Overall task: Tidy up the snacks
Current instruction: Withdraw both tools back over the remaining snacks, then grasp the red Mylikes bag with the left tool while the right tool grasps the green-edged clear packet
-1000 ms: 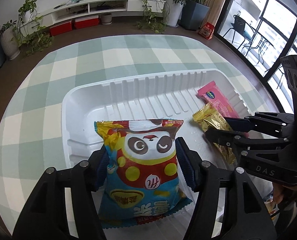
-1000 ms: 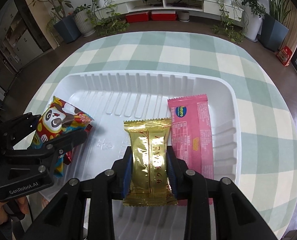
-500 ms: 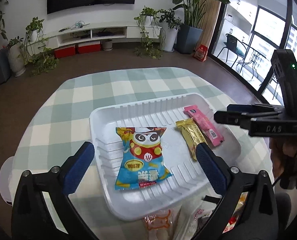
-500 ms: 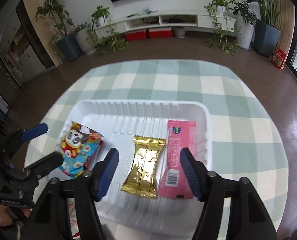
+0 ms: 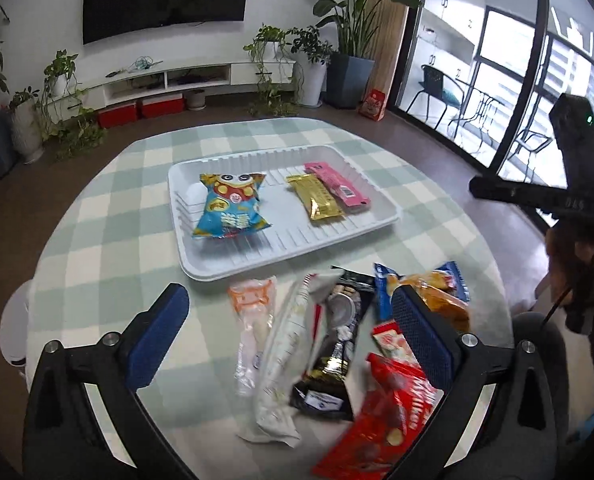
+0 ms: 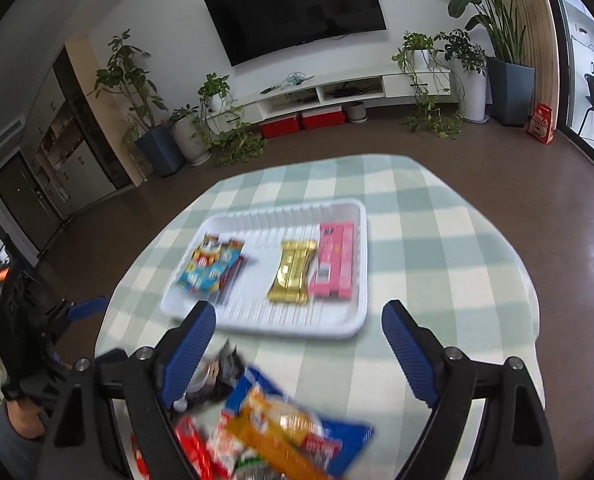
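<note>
A: Left wrist view, contents?

B: White tray mid-table on checked cloth. Inside: panda bag flat at left; gold bar and pink bar side by side at right, touching along their long edges. Middle strip of tray bare, probably kept for further items.

A: Unsorted stock?

B: Loose pile on cloth just outside near rim of tray: clear pouch with orange print, white wrapper, black packet, blue-and-orange bag, red packet. Overlapping, no order.

A: Left gripper?

B: Spread wide, holding nothing, hanging above pile; pads on either side of white wrapper and black packet. Likely lined up for next pick.

A: Right wrist view?

B: Same tray, same three items: panda bag far left, gold bar beside pink bar. Grouped by shape, apparently: bag apart, bars together.

A: Right gripper?

B: Also wide apart, empty. Above blue-and-orange bag and red packets; lower part blurred, exact aim not readable.

A: Other gripper visible there?

B: At far left edge, blue tips showing, well apart from tray.

A: Progress?

B: Three stowed, pile remaining; early stage, by estimate.
</note>
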Demonstrator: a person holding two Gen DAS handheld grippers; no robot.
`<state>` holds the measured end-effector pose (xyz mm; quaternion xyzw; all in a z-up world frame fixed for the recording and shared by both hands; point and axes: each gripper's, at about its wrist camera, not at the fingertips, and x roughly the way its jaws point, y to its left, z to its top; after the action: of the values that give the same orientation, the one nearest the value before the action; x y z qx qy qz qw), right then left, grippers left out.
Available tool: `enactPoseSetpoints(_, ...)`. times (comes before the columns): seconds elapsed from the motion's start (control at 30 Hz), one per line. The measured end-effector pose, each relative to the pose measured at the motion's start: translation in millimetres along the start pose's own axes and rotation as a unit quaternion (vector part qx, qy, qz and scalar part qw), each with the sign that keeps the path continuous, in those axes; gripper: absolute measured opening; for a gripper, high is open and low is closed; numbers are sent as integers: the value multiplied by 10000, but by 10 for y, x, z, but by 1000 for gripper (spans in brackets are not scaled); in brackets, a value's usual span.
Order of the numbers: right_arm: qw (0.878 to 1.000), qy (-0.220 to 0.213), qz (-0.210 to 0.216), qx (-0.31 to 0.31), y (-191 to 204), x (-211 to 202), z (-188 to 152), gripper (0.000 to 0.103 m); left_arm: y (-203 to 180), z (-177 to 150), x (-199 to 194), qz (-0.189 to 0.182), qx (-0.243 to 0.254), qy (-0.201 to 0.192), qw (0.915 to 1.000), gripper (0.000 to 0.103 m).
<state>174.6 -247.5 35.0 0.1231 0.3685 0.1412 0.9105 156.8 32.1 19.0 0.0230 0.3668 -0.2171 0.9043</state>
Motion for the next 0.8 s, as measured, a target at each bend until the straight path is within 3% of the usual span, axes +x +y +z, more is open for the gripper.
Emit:
enactPoseSetpoints(0.37,9990,367,-228,-95,154,-257,-1030,87,-457,-785,-157,-85,343,459,9983,103)
enactPoseSetpoints(0.43,9980,534,-261,-219,214,-242,-1146,87,-497,-837,-137,-65,438,528,9976,103)
enactPoseSetpoints(0.63,9961,713,-294,-429,325,-232,-1352,73,-670,-797,-61,-216,936,746,9926,102)
enactPoseSetpoints(0.7,9959,760,-275,-404,326,-215,-1378,70,-742,-784,-7,-347,1135,876,9891,98)
enactPoseSetpoints(0.8,9953,837,-207,-431,341,-186,-1403,66,-799,-760,124,-520,1348,1089,9835,81)
